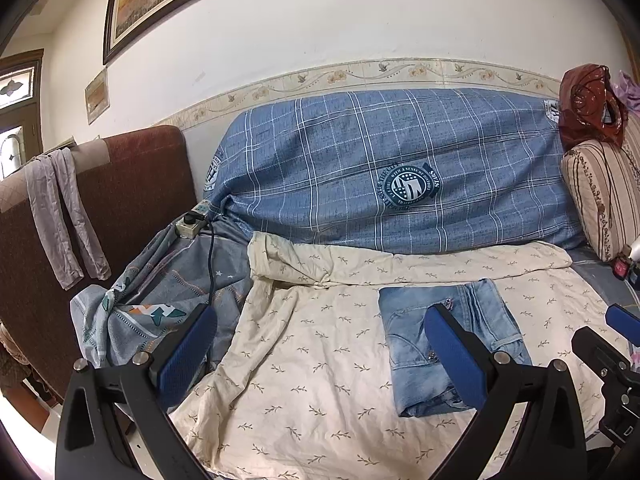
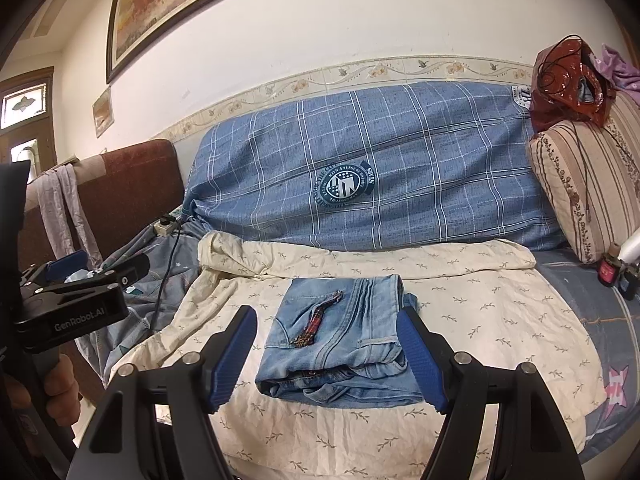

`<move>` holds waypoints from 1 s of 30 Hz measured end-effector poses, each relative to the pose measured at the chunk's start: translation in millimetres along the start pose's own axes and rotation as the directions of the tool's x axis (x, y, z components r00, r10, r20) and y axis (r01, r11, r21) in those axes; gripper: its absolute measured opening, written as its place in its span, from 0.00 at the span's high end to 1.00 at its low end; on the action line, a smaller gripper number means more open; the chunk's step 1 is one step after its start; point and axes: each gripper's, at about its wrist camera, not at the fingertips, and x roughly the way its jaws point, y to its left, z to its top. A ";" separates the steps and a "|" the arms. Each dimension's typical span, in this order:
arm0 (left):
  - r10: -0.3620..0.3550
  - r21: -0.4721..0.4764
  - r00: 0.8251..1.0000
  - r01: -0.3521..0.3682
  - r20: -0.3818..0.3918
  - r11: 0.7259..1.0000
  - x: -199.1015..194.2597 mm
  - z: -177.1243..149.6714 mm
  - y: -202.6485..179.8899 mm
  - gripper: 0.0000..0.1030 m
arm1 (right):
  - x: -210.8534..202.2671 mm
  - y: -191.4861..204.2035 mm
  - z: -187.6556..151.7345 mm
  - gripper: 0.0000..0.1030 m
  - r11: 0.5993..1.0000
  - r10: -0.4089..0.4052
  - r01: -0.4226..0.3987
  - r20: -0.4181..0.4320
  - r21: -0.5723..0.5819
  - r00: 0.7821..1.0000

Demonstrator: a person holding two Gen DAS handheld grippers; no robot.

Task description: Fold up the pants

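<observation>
In the left wrist view, the left gripper [image 1: 320,364] is held with its blue-padded fingers [image 1: 188,356] spread wide apart, and nothing is gripped between them. The folded pants [image 1: 448,344], of light blue denim, are seen as a compact rectangle lying on a cream sheet [image 1: 320,360] printed with small sprigs; the bundle is partly covered by the right-hand finger and extends beyond its tip. A patterned grey-blue cloth [image 1: 160,292] is bunched beyond the left-hand finger, with a black cable [image 1: 211,256] running across it from a power strip [image 1: 192,224]. Behind the sheet, a blue checked cover [image 1: 360,168] is draped over the sofa back. Part of the right gripper [image 1: 618,322] is visible at the right edge. In the right wrist view, the right gripper [image 2: 332,356] is likewise held with its fingers [image 2: 420,360] spread and empty. The pants [image 2: 340,344] are framed between the two fingers, the bundle's right edge hidden behind the right-hand finger; whether the two touch cannot be told. The left gripper [image 2: 94,268] is seen at the far left, apart from the pants, held in a hand [image 2: 56,384].
</observation>
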 end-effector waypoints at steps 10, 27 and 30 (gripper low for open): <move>0.002 -0.005 1.000 -0.002 0.016 1.000 -8.9 3.0 0.6 0.00 | -9.2 1.3 4.3 0.27 1.000 0.005 -0.005 0.022 0.003 1.000; 0.000 -0.011 0.999 0.001 0.052 1.000 -37.5 6.6 8.0 0.00 | -31.6 8.5 7.2 0.27 1.000 0.003 -0.003 0.053 -0.010 0.999; 0.002 -0.017 0.998 -0.001 0.065 1.000 -45.3 7.7 10.7 0.00 | -38.0 10.5 9.1 0.27 1.000 0.005 -0.004 0.064 -0.014 0.998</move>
